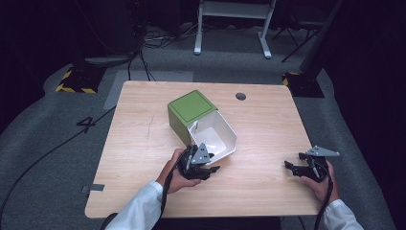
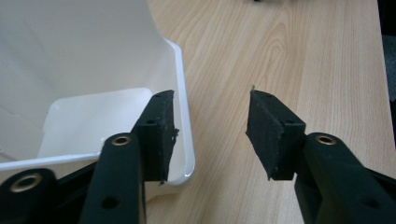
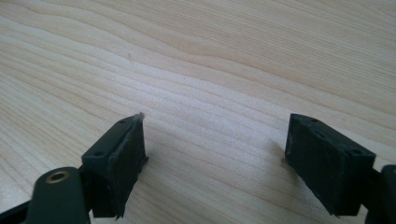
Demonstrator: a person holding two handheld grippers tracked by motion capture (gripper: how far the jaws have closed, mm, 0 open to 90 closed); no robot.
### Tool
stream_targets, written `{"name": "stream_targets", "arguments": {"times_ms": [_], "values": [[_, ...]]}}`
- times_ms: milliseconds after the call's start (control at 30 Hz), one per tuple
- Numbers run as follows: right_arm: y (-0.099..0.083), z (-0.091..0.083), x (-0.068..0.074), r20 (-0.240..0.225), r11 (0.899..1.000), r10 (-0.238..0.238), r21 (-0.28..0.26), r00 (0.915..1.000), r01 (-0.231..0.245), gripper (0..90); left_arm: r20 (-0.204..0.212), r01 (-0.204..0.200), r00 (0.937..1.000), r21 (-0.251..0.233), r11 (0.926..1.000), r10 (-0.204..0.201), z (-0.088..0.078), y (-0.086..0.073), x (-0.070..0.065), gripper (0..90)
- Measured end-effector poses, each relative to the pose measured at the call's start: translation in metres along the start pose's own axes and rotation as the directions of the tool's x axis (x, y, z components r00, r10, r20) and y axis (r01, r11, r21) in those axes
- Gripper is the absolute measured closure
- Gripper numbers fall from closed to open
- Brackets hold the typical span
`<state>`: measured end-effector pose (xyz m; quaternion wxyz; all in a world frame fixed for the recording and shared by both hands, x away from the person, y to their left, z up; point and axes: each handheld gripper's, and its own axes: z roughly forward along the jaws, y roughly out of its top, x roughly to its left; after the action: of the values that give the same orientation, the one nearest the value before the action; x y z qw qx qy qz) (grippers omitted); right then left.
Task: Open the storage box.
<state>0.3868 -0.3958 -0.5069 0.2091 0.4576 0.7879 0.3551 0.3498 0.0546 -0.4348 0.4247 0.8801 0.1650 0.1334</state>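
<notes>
The white plastic bin (image 1: 218, 136) lies tipped on the counter (image 1: 268, 129) against the green box (image 1: 189, 112), its rim corner between the released jaws of the left gripper (image 2: 212, 135), while the right gripper (image 3: 212, 161), also released, rests well apart.

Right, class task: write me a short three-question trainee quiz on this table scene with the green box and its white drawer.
1. True or false: the white drawer is pulled partly out of the green box.
2. Which gripper is at the drawer's rim: A) left gripper, B) right gripper?
3. What lies between the right gripper's fingers?

Key
1. True.
2. A: one finger sits inside the rim, the other outside over the table, with the jaws apart.
3. Nothing but bare wood; its jaws stand open, away from the box.
</notes>
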Motion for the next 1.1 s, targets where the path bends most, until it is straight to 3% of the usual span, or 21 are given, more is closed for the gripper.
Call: {"name": "stream_targets", "arguments": {"times_ms": [133, 233, 400, 700, 900, 1067, 1100], "values": [[0.0, 0.0, 0.0, 0.0, 1.0, 0.0, 0.0, 1.0, 0.0, 20.3, -0.006, 0.005, 1.0, -0.016, 0.9999, -0.005, -0.005, 0.002, 0.0, 44.2], [0.0, 0.0, 0.0, 0.0, 1.0, 0.0, 0.0, 1.0, 0.0, 20.4, -0.033, 0.001, 0.9994, -0.021, 0.9998, -0.001, -0.01, 0.004, -0.001, 33.9], [0.0, 0.0, 0.0, 0.0, 1.0, 0.0, 0.0, 1.0, 0.0, 20.4, -0.033, 0.004, 0.9994, -0.047, 0.9989, -0.006, -0.02, 0.005, -0.003, 30.4], [0.0, 0.0, 0.0, 0.0, 1.0, 0.0, 0.0, 1.0, 0.0, 20.3, -0.078, -0.001, 0.9969, -0.079, 0.9969, -0.006, -0.041, 0.006, -0.002, 25.3], [0.0, 0.0, 0.0, 0.0, 1.0, 0.0, 0.0, 1.0, 0.0, 20.4, -0.15, 0.009, 0.9885, -0.058, 0.9983, -0.018, -0.058, -0.007, 0.003, 22.9], [0.0, 0.0, 0.0, 0.0, 1.0, 0.0, 0.0, 1.0, 0.0, 20.3, -0.18, 0.026, 0.9832, -0.043, 0.9987, -0.034, -0.065, -0.018, 0.005, 22.1], [0.0, 0.0, 0.0, 0.0, 1.0, 0.0, 0.0, 1.0, 0.0, 20.3, -0.2, 0.026, 0.9793, -0.021, 0.9994, -0.03, -0.068, -0.025, 0.007, 21.8]]}}
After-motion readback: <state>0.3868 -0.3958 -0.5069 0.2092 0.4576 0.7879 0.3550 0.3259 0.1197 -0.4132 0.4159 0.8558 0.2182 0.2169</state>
